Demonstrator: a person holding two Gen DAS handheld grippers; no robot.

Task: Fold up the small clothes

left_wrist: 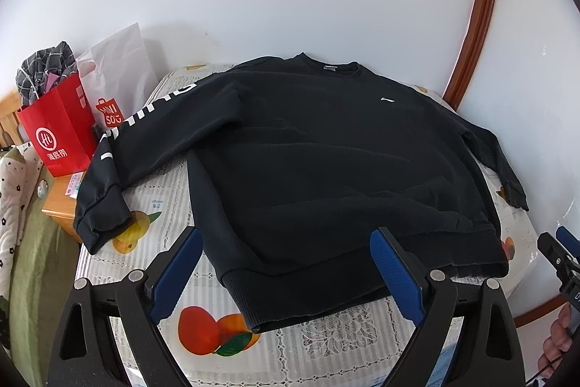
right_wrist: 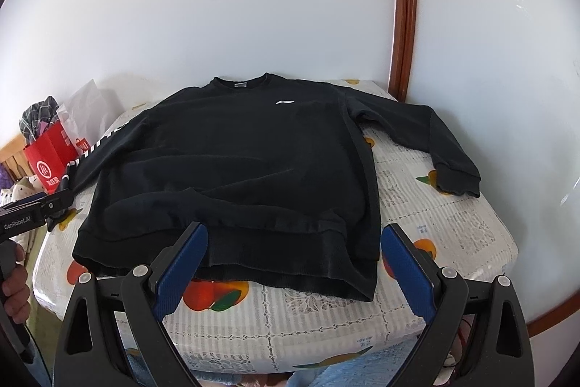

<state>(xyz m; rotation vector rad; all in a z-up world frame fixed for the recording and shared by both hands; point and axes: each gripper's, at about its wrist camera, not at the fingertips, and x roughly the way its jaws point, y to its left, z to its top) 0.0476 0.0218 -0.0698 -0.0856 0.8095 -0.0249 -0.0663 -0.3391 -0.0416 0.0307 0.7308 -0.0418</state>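
Note:
A black sweatshirt [left_wrist: 326,162] lies flat, front up, on a table with a fruit-print cloth [left_wrist: 340,332]; it also shows in the right wrist view [right_wrist: 235,169]. Its left sleeve [left_wrist: 119,151] has white lettering and runs to the table's left edge. Its right sleeve [right_wrist: 427,140] bends down on the right. My left gripper [left_wrist: 286,242] is open and empty, above the near hem. My right gripper [right_wrist: 293,238] is open and empty, above the hem's right part. The right gripper shows at the left view's edge [left_wrist: 558,249]; the left one shows at the right view's edge [right_wrist: 40,209].
A red paper bag [left_wrist: 59,129] with checked cloth in it and a white plastic bag [left_wrist: 116,78] stand on a wooden stand [left_wrist: 61,205] left of the table. A white wall is behind, with a brown wooden frame [left_wrist: 475,9] at the right.

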